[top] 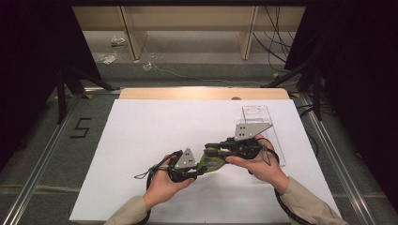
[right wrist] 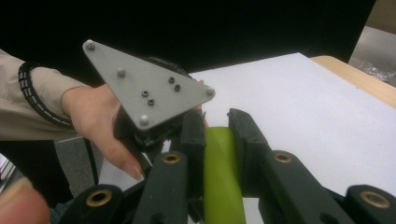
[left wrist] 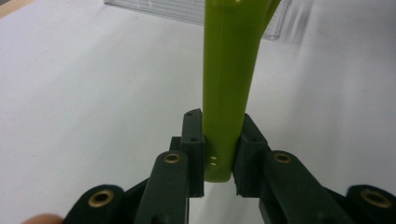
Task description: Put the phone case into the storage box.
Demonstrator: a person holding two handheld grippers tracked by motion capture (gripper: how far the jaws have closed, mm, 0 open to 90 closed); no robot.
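At lower centre, the left gripper [top: 199, 169] and right gripper [top: 210, 151] both clamp the slim lime-green plastic tool [left wrist: 229, 88]; the clear plastic tray [top: 261, 123] at right awaits it, placement seemingly pending.

Two black jaws of the left tool [left wrist: 219, 156] press on the lower end of an upright lime-green handle [left wrist: 229, 84], above a white surface [left wrist: 84, 102], with a clear plastic tray [left wrist: 159, 9] behind

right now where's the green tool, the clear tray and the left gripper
green tool [left wrist: 229, 84], left gripper view, on its handle
clear tray [top: 256, 115], high view, on its far wall
left gripper [left wrist: 219, 158], left gripper view, midway between its fingertips
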